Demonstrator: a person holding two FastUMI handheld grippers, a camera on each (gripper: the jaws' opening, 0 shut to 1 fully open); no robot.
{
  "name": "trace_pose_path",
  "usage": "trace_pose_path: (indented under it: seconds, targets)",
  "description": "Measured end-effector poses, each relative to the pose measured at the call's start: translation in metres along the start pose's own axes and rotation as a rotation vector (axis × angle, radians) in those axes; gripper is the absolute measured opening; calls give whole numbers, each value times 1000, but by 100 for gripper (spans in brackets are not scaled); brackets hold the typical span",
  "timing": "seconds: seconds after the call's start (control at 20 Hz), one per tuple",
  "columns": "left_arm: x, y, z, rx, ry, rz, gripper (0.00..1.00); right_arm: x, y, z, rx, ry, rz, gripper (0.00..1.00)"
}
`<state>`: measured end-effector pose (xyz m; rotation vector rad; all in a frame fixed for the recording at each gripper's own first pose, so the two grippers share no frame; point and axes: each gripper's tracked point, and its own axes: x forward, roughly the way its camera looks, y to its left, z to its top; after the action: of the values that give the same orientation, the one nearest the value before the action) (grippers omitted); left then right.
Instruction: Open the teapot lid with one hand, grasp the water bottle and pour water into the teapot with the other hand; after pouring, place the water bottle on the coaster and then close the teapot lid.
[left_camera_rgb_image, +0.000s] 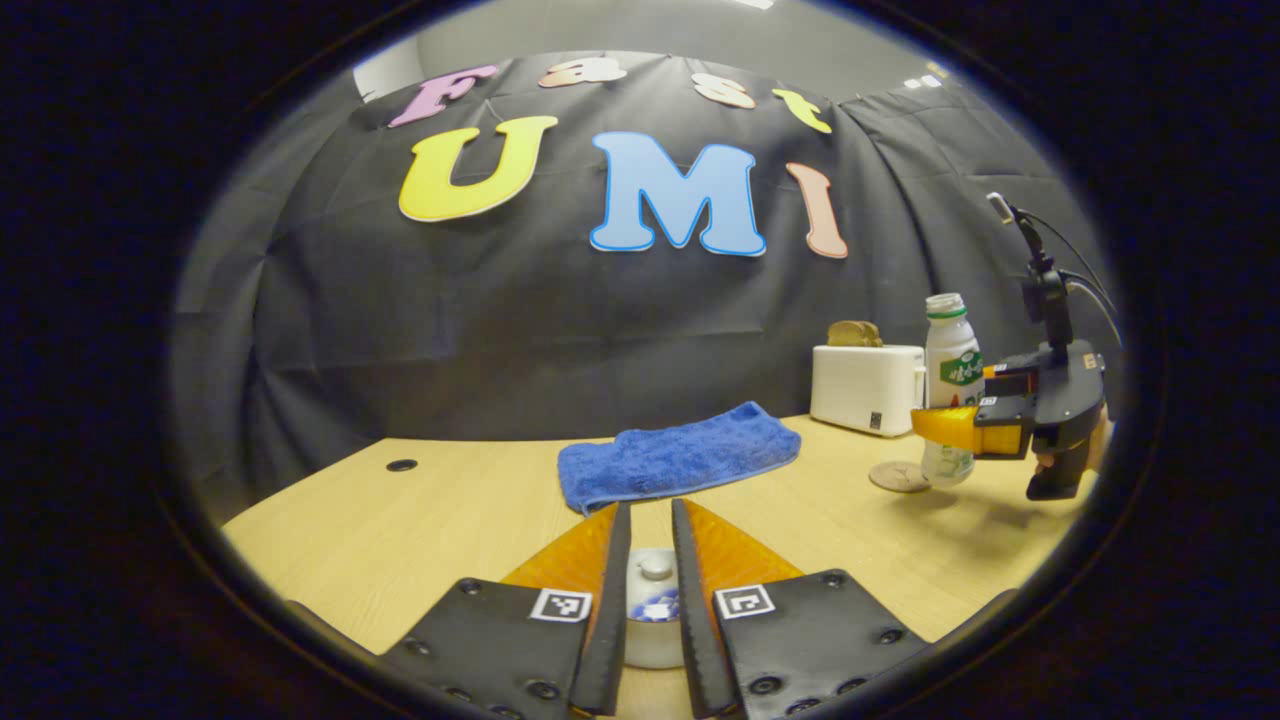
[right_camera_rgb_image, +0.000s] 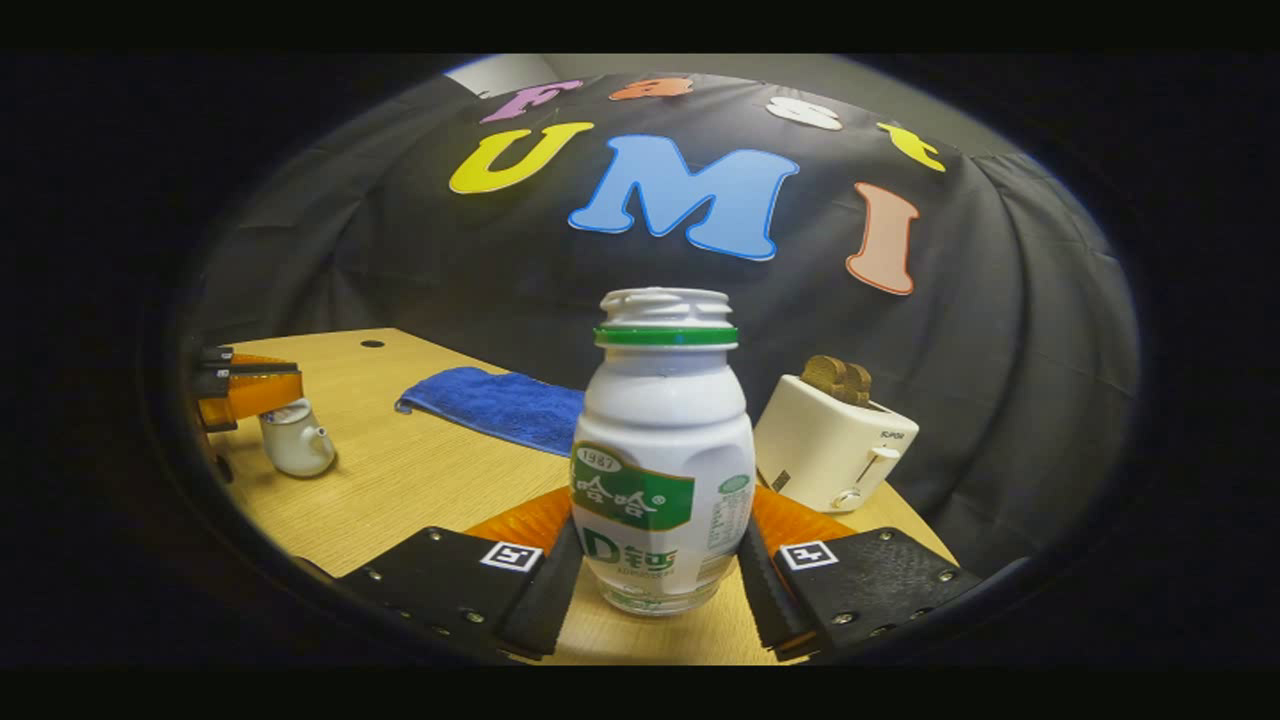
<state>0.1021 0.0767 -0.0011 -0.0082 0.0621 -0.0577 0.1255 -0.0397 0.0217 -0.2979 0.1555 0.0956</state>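
right gripper fingers clamp bottle upright beside toaster, ready to pour; left gripper fingers narrowly apart around teapot lid knob, not visibly touching it

I see a light wooden table with a fine grain; a small dark round hole is in its top at about 10 o'clock in the left gripper view. A blue folded towel lies flat near the middle of the table, toward the back edge. At about 3 o'clock a white toaster stands at the back edge, with brown toast in its slot. Near it, in front, a round brown coaster lies flat on the wood. A small white teapot stands on the table at 9 o'clock in the right gripper view, well apart from the towel. If the bottle touches the table, I cannot tell.
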Motion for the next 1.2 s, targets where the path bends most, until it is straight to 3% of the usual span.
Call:
trace_pose_path:
  seconds: [0.2,0.4,0.65,1.2]
  targets:
    - [-30,14,40,-33,-137,39,55,7,-6,3,80,-3,12,71]
    - [-48,-6,52,-66,-193,-37,85,18,-17,8,184,-7,12,71]
    - [-48,-4,54,-74,-201,-50,84,49,-35,-9,273,28,-5,71]
    - [-41,-14,43,-62,-169,-67,84,70,-37,-29,264,26,-21,71]
